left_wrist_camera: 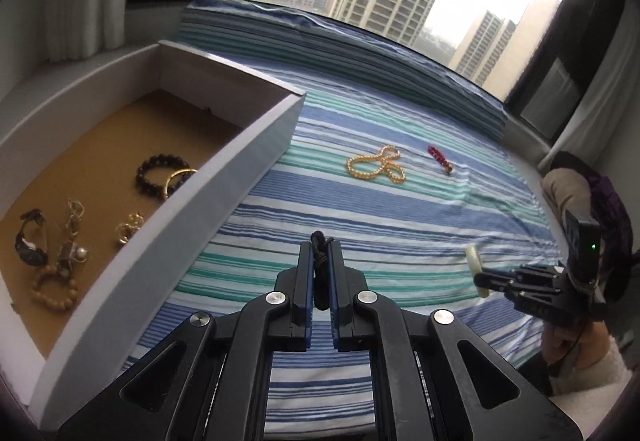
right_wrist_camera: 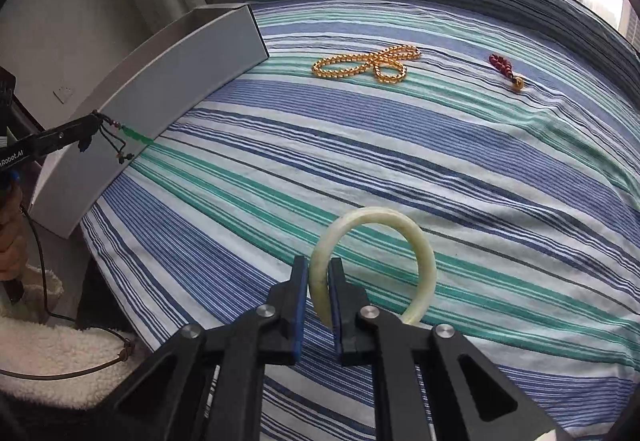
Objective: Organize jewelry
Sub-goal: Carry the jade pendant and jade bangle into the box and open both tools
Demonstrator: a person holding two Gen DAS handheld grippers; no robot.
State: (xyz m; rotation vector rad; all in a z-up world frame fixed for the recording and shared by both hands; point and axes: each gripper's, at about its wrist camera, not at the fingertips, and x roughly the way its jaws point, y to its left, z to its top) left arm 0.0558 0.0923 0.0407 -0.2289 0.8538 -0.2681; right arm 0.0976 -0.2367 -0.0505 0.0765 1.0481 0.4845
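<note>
My left gripper (left_wrist_camera: 320, 253) is shut on a black cord necklace (left_wrist_camera: 319, 265); in the right wrist view its green pendant (right_wrist_camera: 138, 135) hangs from the left gripper (right_wrist_camera: 94, 121) beside the box wall. My right gripper (right_wrist_camera: 319, 273) is shut on a pale jade bangle (right_wrist_camera: 400, 233), held above the striped cloth; it also shows in the left wrist view (left_wrist_camera: 474, 261) in the right gripper (left_wrist_camera: 480, 279). A gold bead necklace (left_wrist_camera: 378, 165) (right_wrist_camera: 368, 63) and a red bead bracelet (left_wrist_camera: 439, 158) (right_wrist_camera: 505, 67) lie on the cloth.
An open white box (left_wrist_camera: 240, 177) (right_wrist_camera: 168, 81) with a brown floor sits at the left, holding a dark bead bracelet (left_wrist_camera: 160, 173), a gold bangle (left_wrist_camera: 178, 179), a watch (left_wrist_camera: 30, 241), earrings and a tan bead bracelet (left_wrist_camera: 54, 287). A window is beyond the striped cloth (left_wrist_camera: 400, 225).
</note>
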